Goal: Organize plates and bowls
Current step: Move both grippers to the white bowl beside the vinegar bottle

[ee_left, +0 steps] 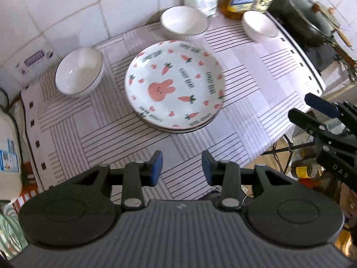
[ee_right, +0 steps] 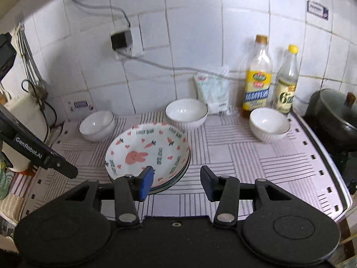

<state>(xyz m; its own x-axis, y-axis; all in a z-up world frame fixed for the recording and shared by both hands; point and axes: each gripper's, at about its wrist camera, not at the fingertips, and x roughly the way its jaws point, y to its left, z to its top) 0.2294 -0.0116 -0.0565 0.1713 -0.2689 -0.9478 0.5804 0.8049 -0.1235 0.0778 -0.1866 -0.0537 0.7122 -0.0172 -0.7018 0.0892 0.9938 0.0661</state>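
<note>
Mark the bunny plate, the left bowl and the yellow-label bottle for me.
bunny plate (ee_left: pixel 176 82), left wrist view, on its patterned centre
left bowl (ee_left: pixel 78 70), left wrist view, on its inner wall
yellow-label bottle (ee_right: pixel 258 87), right wrist view, on its label

Plate (ee_left: pixel 175 84) white, pink rabbit, carrots; bowls (ee_right: pixel 186 112) white; cloth (ee_right: pixel 245 156) striped

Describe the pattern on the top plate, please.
White top plate with a pink rabbit, carrots, hearts and dark lettering; left wrist view shows it best.

Stack of plates (ee_left: pixel 175 84), rabbit-and-carrot print uppermost, mid-desk, three upright white bowls behind it, left (ee_left: pixel 78 71), centre (ee_left: pixel 183 21), right (ee_left: pixel 260 25), all well apart
</note>
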